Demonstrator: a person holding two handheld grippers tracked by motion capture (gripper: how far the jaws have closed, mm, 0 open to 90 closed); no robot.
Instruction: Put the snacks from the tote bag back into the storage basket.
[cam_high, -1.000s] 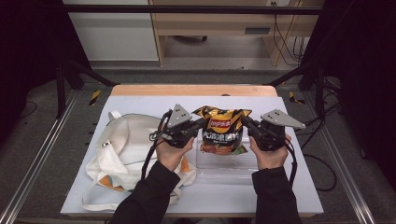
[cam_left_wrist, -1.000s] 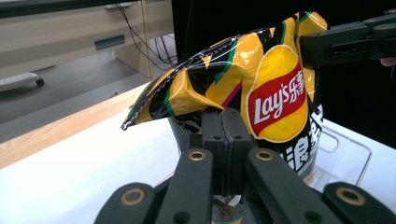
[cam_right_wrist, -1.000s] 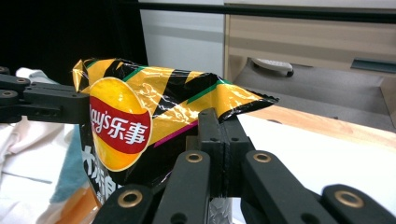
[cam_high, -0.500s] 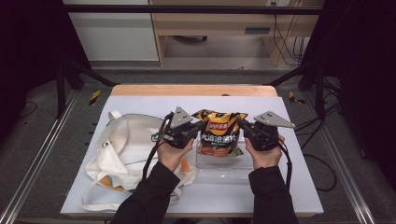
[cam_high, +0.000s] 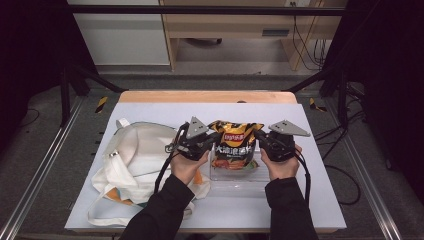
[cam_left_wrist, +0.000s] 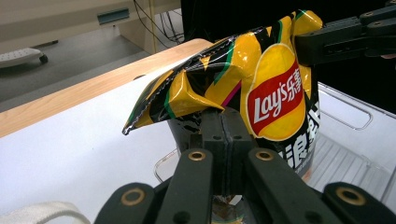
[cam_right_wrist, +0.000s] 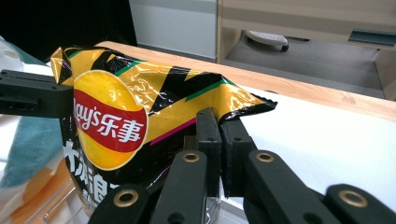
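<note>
White table (cam_high: 150, 107), wood strip along its 12 o'clock edge | chip bag (cam_high: 234, 145) upright at centre over a clear tray (cam_high: 235, 175) | your left gripper (cam_high: 204, 145) pinches the bag's 9 o'clock side, jaws closed | your right gripper (cam_high: 264, 144) pinches its 3 o'clock side, jaws closed | tote (cam_high: 135, 160) lies at 9 o'clock.

Chip bag (cam_high: 235, 145) upright in tray (cam_high: 235, 176) mid-table (cam_high: 310, 200), between both grippers; tote bag (cam_high: 135, 160) just left.
</note>
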